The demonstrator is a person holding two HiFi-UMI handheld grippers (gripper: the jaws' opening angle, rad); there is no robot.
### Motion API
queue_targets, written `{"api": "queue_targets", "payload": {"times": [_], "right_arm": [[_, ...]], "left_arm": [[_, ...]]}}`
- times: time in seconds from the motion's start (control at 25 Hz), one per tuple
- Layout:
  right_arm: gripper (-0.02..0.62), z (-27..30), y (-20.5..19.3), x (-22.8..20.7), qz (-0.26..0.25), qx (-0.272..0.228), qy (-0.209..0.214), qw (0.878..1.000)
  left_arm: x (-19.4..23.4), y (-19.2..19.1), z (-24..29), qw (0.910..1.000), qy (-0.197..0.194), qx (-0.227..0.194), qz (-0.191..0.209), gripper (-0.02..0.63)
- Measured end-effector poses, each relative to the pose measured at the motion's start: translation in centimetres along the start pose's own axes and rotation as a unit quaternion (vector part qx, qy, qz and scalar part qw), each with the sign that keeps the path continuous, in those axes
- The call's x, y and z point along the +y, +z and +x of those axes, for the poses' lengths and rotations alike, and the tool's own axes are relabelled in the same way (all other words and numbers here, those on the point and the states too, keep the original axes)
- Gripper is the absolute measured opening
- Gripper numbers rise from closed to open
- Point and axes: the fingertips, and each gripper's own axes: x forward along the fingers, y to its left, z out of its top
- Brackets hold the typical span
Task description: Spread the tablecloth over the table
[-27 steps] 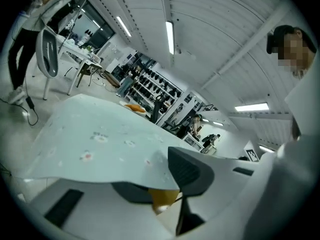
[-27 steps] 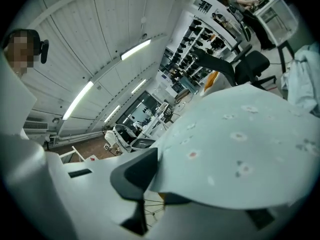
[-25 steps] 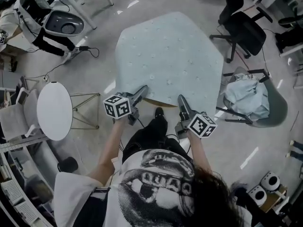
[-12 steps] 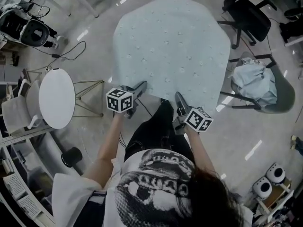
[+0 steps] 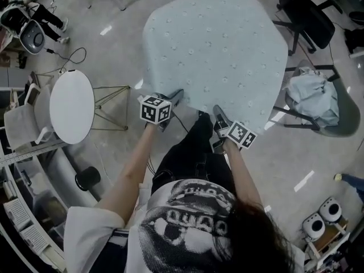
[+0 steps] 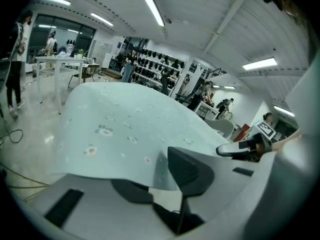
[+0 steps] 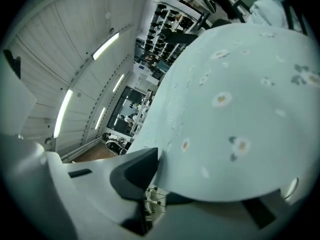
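Observation:
A pale blue tablecloth [image 5: 216,44] with small flowers lies spread out in front of me in the head view; the table under it is hidden. My left gripper [image 5: 173,98] is shut on the cloth's near edge at the left. In the left gripper view [image 6: 165,176] the dark upper pad [image 6: 187,171] presses on the hem. My right gripper [image 5: 219,115] holds the near edge at the right. Its jaws have just been opening a little, but the hem still sits clamped between them in the right gripper view [image 7: 155,179]. The tablecloth [image 7: 240,109] stretches away smooth from both grippers.
A round white side table [image 5: 71,106] stands to the left. A chair bearing a pale cloth bundle [image 5: 310,98] is at the right, with a black office chair [image 5: 310,16] behind it. A black can [image 5: 86,178] and a cable [image 5: 68,58] lie on the floor.
Both grippers have sunk and drawn towards me with the cloth's near edge. The cloth now hangs over the wooden table edge that showed one second ago.

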Motion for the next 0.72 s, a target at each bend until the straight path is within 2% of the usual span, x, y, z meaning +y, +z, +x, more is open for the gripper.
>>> {"api": "queue_targets", "payload": {"times": [0.24,0.48,0.72], "right_arm": [[0.054,-0.5,-1.5,-0.9,-0.011,0.034,-0.013,0.999],[0.080,-3.0,-3.0,-1.7,0.004,0.033,-0.016,0.999],[0.092,-6.0,-3.5,-0.9,-0.036,0.032,-0.011,0.999]], "left_arm": [[1.0,-1.2,0.5,0.9988,0.024,-0.001,-0.042,0.108],[1.4,-1.8,-0.4,0.9954,0.057,-0.013,-0.076,0.155],[-0.3,-3.3,-2.3,0.9931,0.066,-0.009,-0.096,0.156]]}}
